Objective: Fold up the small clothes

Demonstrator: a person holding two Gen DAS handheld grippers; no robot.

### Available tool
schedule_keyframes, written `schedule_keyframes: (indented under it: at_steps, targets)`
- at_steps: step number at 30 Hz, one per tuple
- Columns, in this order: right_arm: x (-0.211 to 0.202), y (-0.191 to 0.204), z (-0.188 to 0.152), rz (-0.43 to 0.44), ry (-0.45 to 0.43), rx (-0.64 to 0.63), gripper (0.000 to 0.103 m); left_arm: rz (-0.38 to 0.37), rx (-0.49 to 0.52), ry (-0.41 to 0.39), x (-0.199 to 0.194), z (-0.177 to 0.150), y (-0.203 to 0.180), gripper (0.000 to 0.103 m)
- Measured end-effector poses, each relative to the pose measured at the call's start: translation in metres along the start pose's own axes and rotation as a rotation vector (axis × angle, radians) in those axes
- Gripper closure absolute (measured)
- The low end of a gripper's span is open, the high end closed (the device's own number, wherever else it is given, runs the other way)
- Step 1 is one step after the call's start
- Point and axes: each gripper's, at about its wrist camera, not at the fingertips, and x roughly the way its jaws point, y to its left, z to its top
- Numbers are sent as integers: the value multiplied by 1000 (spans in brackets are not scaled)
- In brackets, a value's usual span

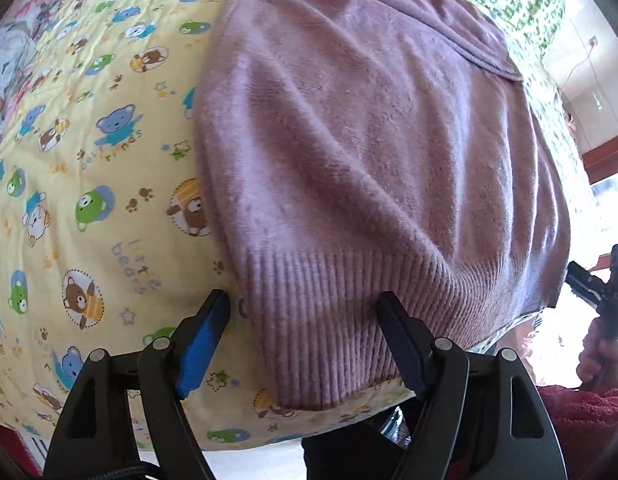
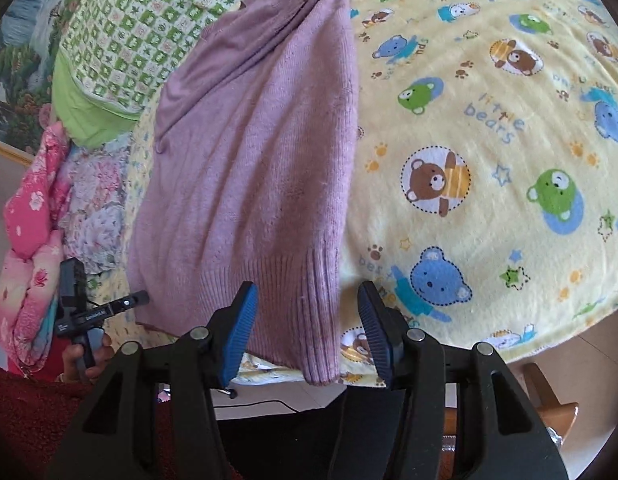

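Observation:
A purple knitted sweater (image 1: 369, 152) lies spread on a yellow bear-print blanket (image 1: 89, 184), its ribbed hem toward me. My left gripper (image 1: 305, 300) is open, its fingers either side of the hem's left corner, not closed on it. In the right wrist view the sweater (image 2: 249, 168) lies on the blanket (image 2: 489, 140). My right gripper (image 2: 307, 292) is open, its fingers astride the hem's right corner. The right gripper also shows at the right edge of the left wrist view (image 1: 601, 292), and the left gripper at the left of the right wrist view (image 2: 89, 308).
A green checked pillow (image 2: 137, 28) lies beyond the sweater. Pink and floral bedding (image 2: 37, 216) is piled at the left. The blanket's near edge hangs over the bed, with floor below (image 2: 269, 400). A wooden piece of furniture (image 2: 549, 400) stands at the lower right.

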Motion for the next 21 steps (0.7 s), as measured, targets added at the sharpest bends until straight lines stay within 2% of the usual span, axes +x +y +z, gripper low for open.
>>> schedule_keyframes:
  at_steps: [2,5,6,7,8,10,14,17,21]
  targets:
    - [1,2,-5,30,2,-24,49,6,20,-8,2,3,-8,35]
    - [8,5,-11,54,18,-52,51,2,53,-21,2,3,-17,70]
    - [11,5,-11,53,19,-56,54,-8,64,-25,1,4,-19,85]
    - [15,7,-11,46,23,-53,68,-18,66,-28,1,5,-19,90]
    - [19,7,-11,35,37,-39,95,-21,64,-33,-1,6,-20,91]
    - [16,8,-11,29,26,-23,94,-31,61,-49,-6,6,-20,94]
    - [-20,-9,-19,6,-3,1,95,-56,72,-90,-30,-4,-10,95]
    - [-37,-31,-25,7,-4,63,96,-78,70,-66,-29,-13,-5,96]
    - [-41,-15,-20,30,-4,12,96,-119,62,-52,-23,-24,-19,96]
